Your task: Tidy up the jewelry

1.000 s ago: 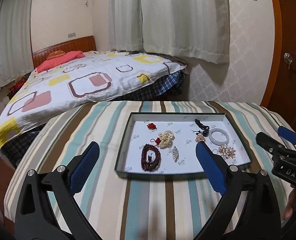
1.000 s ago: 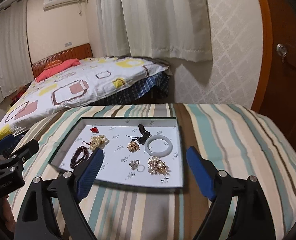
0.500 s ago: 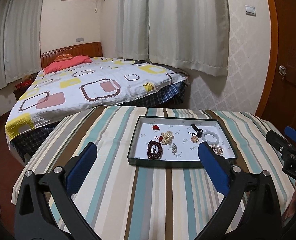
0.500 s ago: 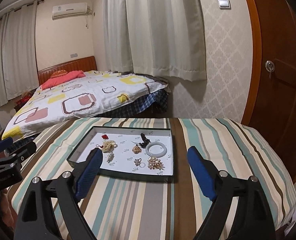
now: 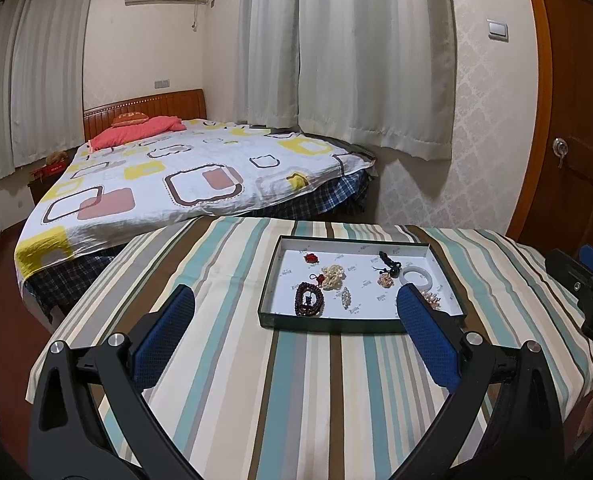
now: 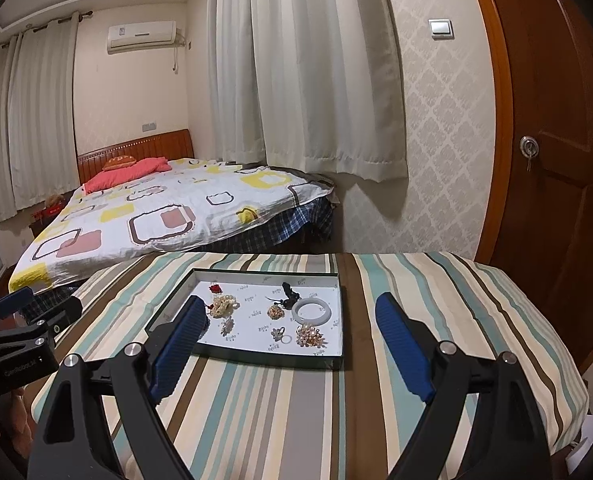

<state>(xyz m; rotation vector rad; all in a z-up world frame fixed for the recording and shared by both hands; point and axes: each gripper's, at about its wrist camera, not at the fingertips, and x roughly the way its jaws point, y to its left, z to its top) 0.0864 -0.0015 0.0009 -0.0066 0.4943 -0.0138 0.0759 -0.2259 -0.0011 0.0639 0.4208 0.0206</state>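
Jewelry (image 6: 272, 314) lies scattered in dark-rimmed tray (image 6: 256, 357); both claws (image 5: 296, 320) (image 6: 290, 322) spread, empty.

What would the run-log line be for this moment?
left tongs: open, empty | right tongs: open, empty | tray: on striped table, jewelry inside | white bangle: in tray, untouched

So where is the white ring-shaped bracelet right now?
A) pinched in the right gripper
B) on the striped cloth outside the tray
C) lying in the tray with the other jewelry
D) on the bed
C: the white bracelet lies flat inside the tray beside the other pieces, and both the left gripper and the right gripper are open and hold nothing.
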